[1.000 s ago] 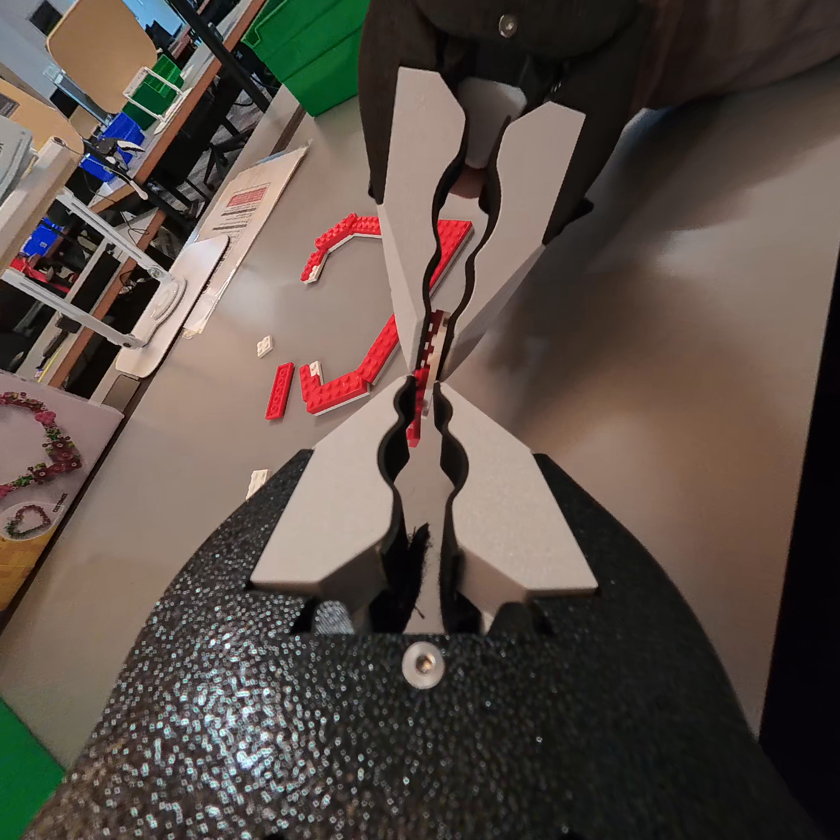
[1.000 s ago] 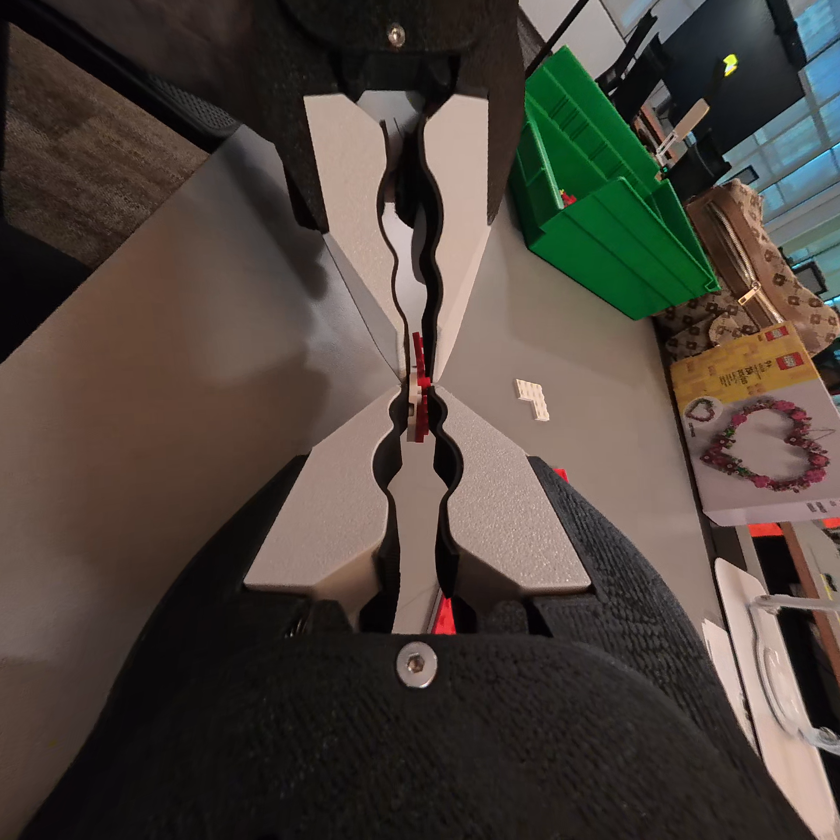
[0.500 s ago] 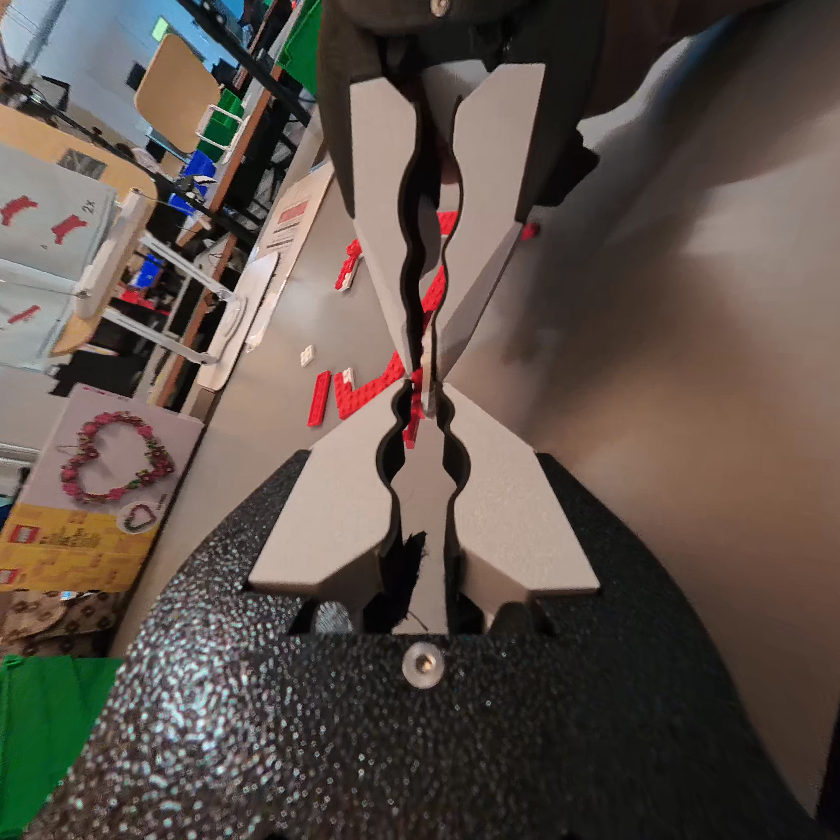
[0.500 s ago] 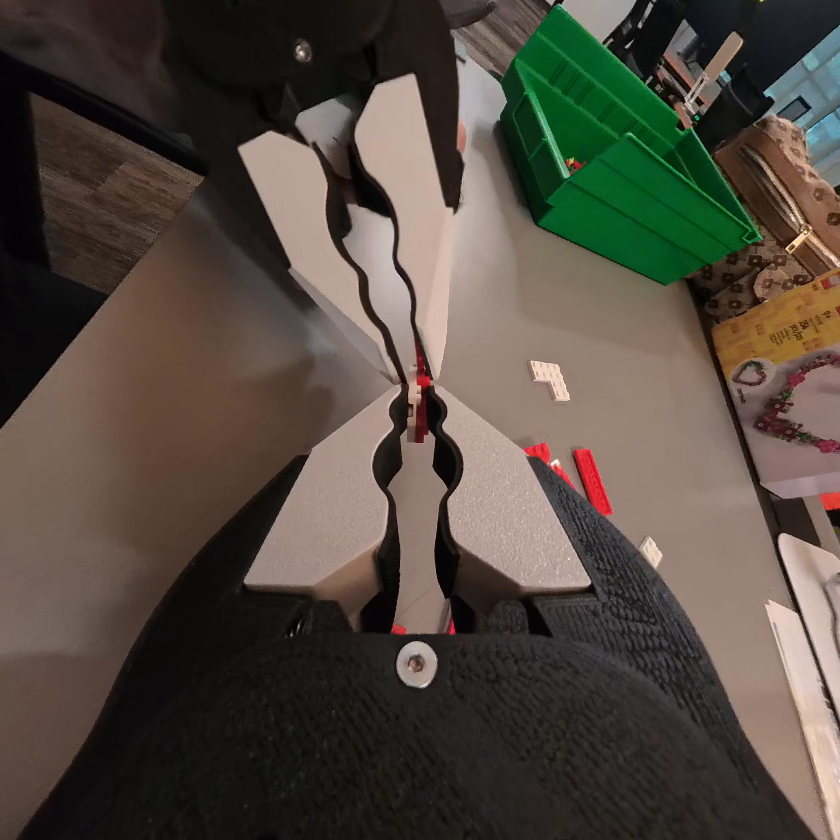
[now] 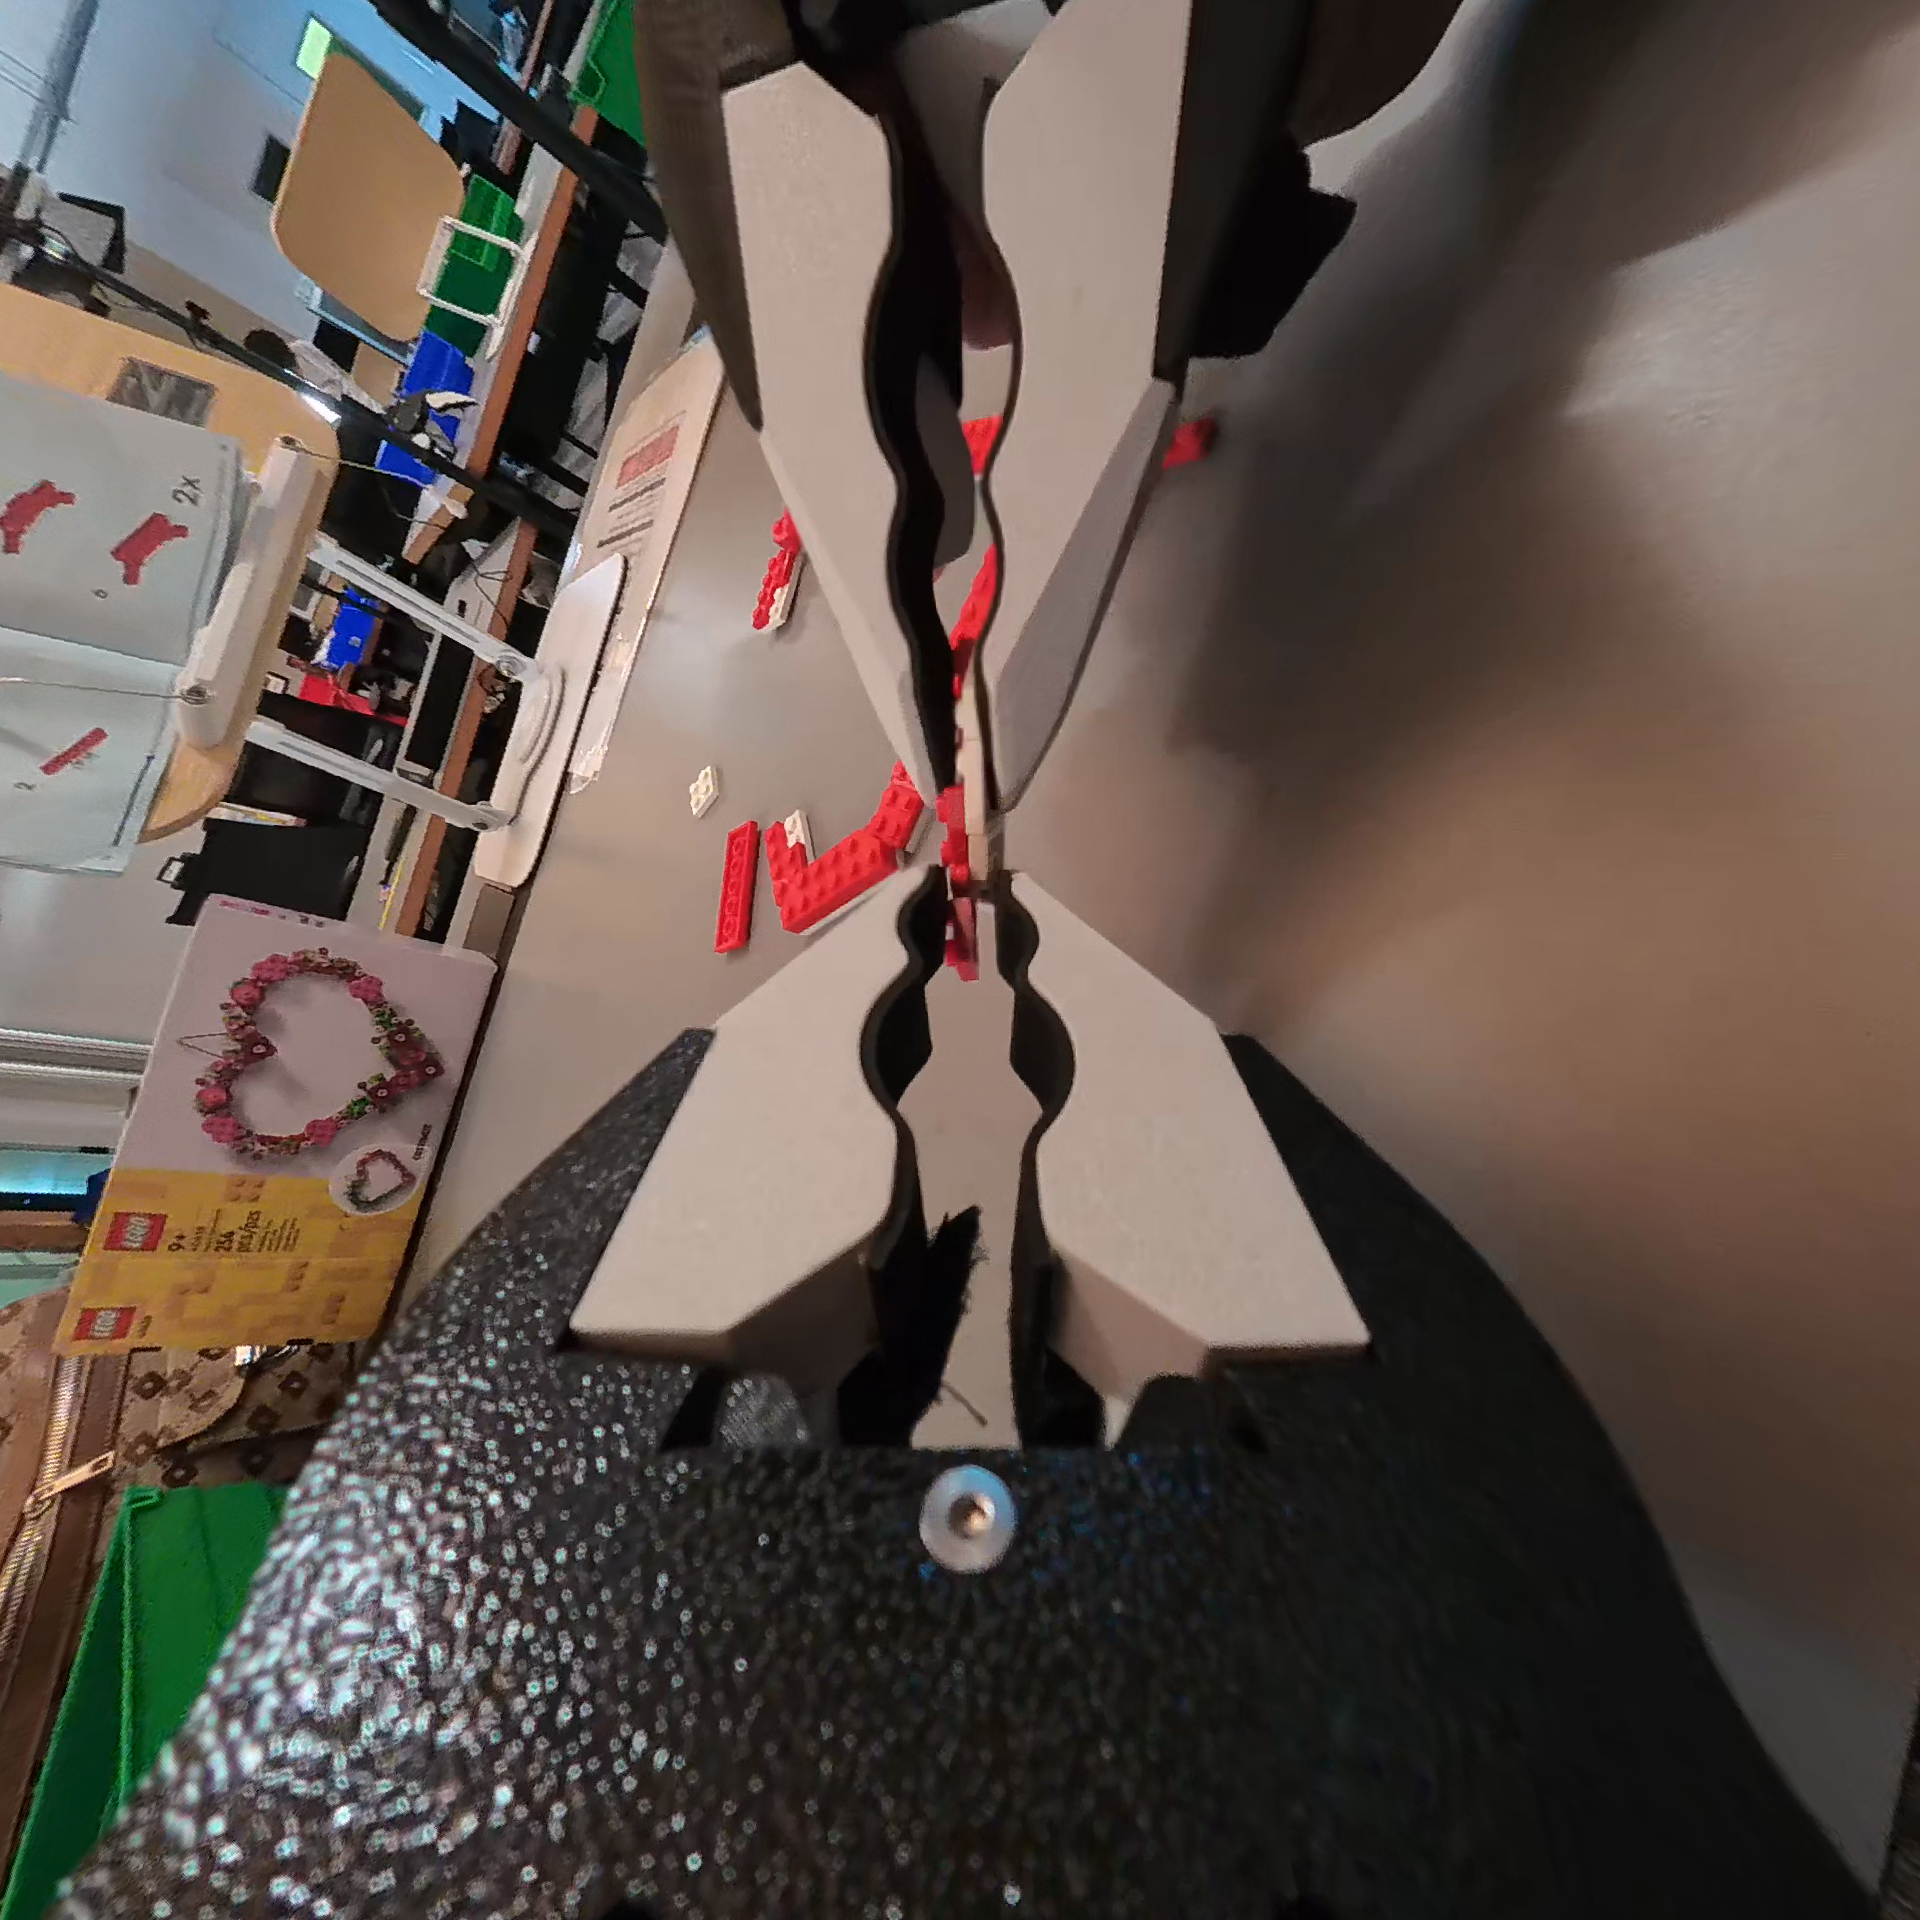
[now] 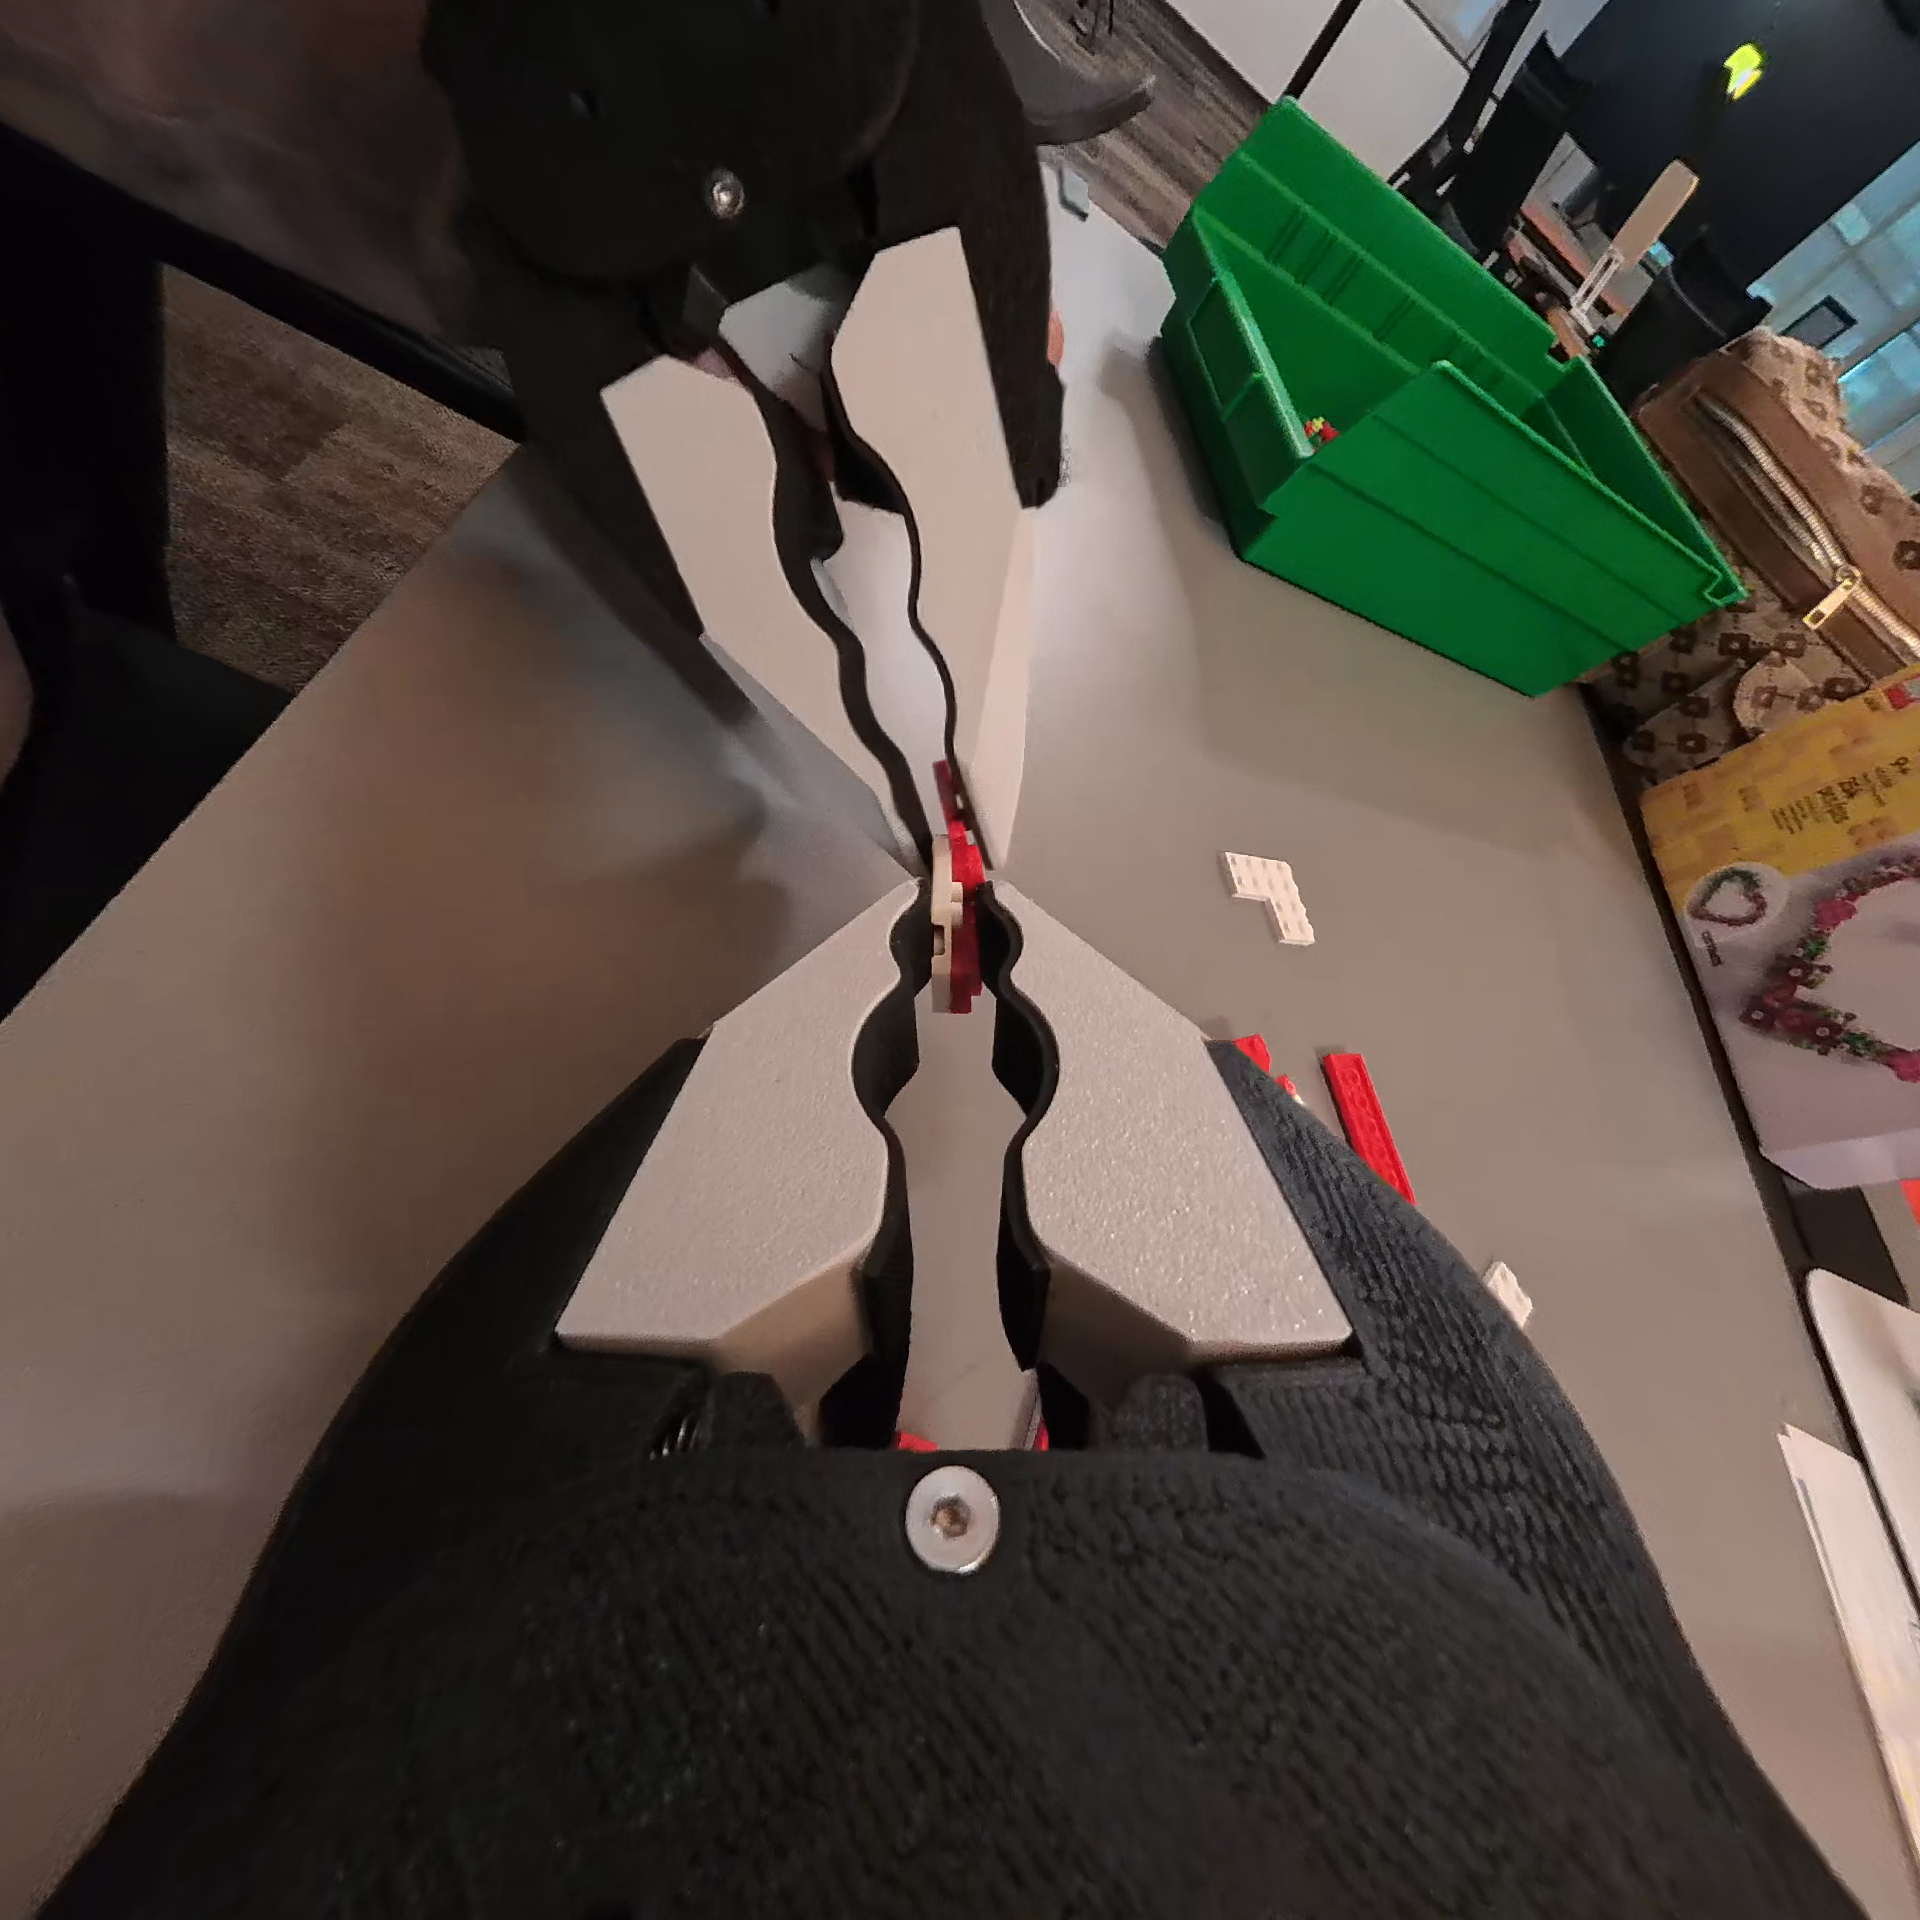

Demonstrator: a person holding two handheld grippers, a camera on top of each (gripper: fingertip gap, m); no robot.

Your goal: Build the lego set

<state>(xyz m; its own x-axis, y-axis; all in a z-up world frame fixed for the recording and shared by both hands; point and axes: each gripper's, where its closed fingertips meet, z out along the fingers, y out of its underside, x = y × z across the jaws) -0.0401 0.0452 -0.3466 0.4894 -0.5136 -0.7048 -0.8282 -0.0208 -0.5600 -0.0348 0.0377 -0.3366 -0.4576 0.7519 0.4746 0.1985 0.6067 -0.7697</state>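
1. The left gripper [image 5: 961,894] and right gripper [image 6: 951,899] meet tip to tip at frame centre above the grey table [image 6: 468,935], each pinched tight on the same red-and-white lego piece [image 6: 956,935].
2. Most of that piece is hidden between the fingers; its shape is unclear.
3. Since a second ago, the left gripper has tilted in the right wrist view, and the lego box [image 5: 281,1122] has slid into the left view's lower left.
4. Loose red plates [image 5: 831,862] lie at centre left.

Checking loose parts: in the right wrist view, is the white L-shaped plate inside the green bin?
No, the white L-shaped plate lies flat on the grey table, apart from the green bin farther back.
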